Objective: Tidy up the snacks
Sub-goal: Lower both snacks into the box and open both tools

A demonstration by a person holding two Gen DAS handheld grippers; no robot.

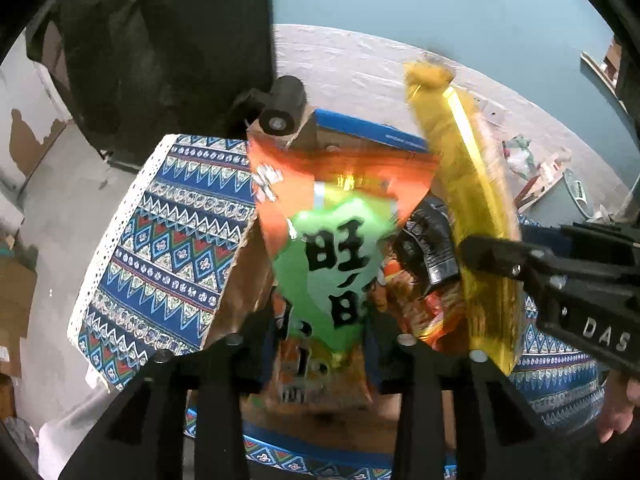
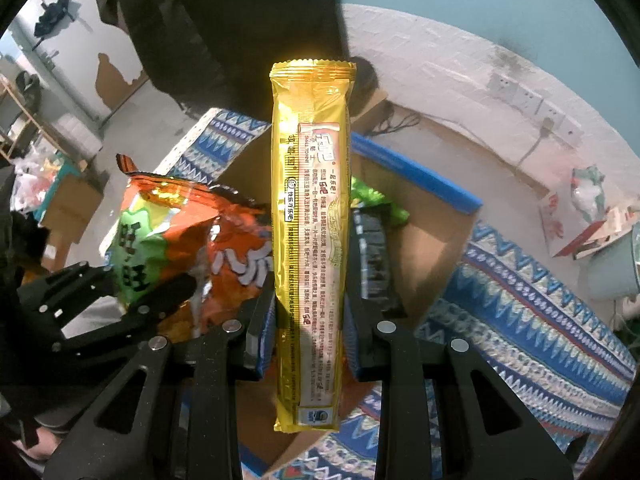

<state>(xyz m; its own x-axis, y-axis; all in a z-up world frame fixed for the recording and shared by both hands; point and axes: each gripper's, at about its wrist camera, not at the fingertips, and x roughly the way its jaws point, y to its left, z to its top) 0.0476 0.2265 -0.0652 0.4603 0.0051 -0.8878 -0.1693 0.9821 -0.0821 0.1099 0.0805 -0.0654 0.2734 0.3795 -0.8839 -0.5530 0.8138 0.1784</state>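
Glossy gold foil on the long narrow snack packet [image 2: 308,240] at centre frame, crimped at its top seal, with a matt pale printed panel. Shiny, crinkled orange-and-green plastic film on the puffed snack bag [image 1: 328,248] at mid frame. Matt brown corrugated cardboard for the open box [image 2: 436,248]. Woven patterned blue cloth [image 1: 168,240], lace-edged, at left. Matt black moulded plastic on the right gripper [image 2: 308,344], bright metal screw heads.

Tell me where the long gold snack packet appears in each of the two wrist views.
Left wrist view: the gold packet stands right of centre, held by the right gripper.
Right wrist view: it runs upright through the centre, clamped between the fingers.
Shared landmark: the orange and green snack bag, beside it over the cardboard box.
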